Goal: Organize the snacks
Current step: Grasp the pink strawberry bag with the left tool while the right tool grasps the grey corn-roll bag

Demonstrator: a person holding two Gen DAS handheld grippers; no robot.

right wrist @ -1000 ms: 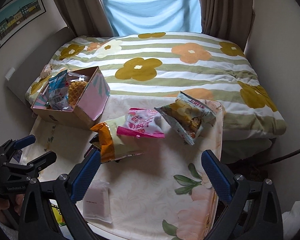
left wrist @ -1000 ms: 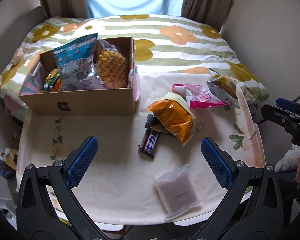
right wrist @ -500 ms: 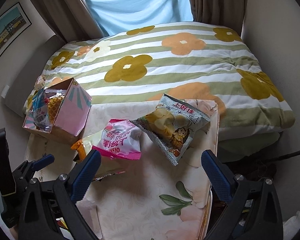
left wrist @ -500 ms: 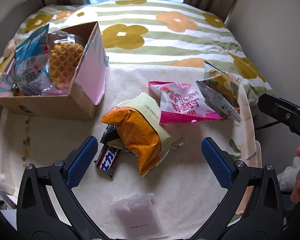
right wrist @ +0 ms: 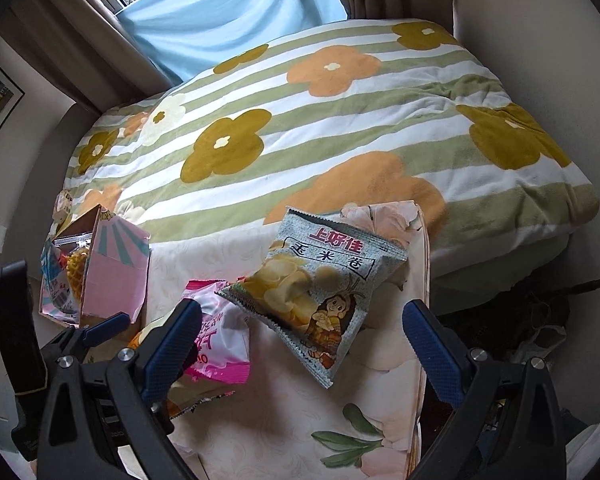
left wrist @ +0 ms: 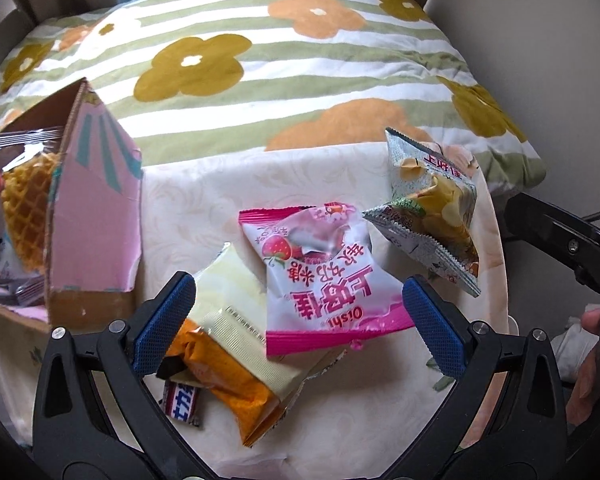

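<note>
Nearest the left gripper (left wrist: 296, 320), wide open and empty, lie the orange bag (left wrist: 236, 376) and pink bag (left wrist: 324, 276). Beyond, the right gripper (right wrist: 300, 344) gapes empty over the grey bag (right wrist: 320, 292). Farthest, the box (left wrist: 88, 216) holds perhaps three snacks.

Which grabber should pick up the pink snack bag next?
Probably the left gripper: its open fingers already sit on either side of the pink bag. The right gripper is open around the grey chip bag instead.
</note>
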